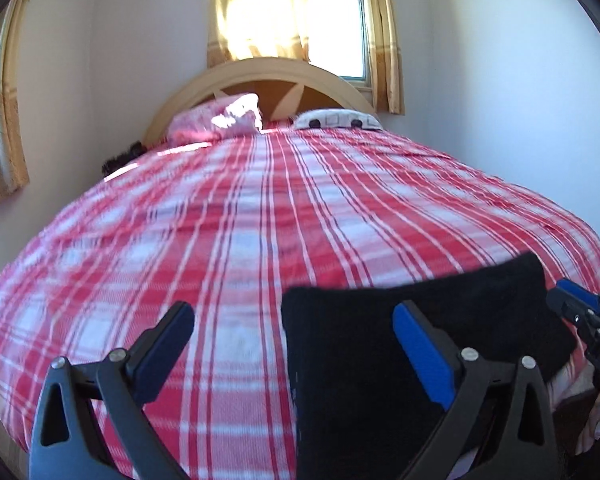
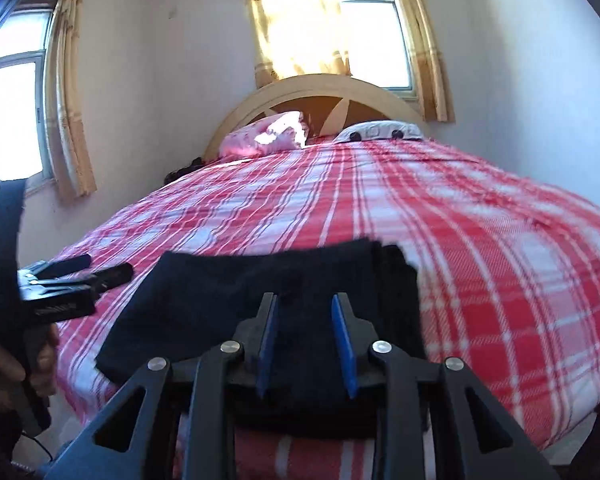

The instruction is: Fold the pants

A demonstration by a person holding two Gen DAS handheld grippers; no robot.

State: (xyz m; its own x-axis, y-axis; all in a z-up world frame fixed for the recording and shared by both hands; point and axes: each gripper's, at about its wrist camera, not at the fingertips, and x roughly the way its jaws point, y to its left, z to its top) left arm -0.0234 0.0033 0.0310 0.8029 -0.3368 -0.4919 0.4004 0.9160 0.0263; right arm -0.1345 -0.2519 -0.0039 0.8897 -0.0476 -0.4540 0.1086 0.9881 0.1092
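Black pants [image 1: 384, 344] lie folded into a flat rectangle near the foot edge of the bed; they also show in the right wrist view [image 2: 268, 284]. My left gripper [image 1: 296, 320] is wide open and empty above the bed, its right finger over the pants' left part, its left finger over bare blanket. It also shows at the left of the right wrist view [image 2: 96, 270]. My right gripper [image 2: 305, 304] is open and empty, hovering just above the near middle of the pants. Its tips show at the right edge of the left wrist view [image 1: 572, 300].
The bed is covered by a red and white plaid blanket [image 1: 228, 216]. A pink pillow [image 1: 220, 120] and a white pillow [image 1: 336, 119] lie at the curved wooden headboard [image 1: 284, 70]. Curtained windows stand behind and to the left. A dark item [image 1: 122, 158] lies at the bed's left edge.
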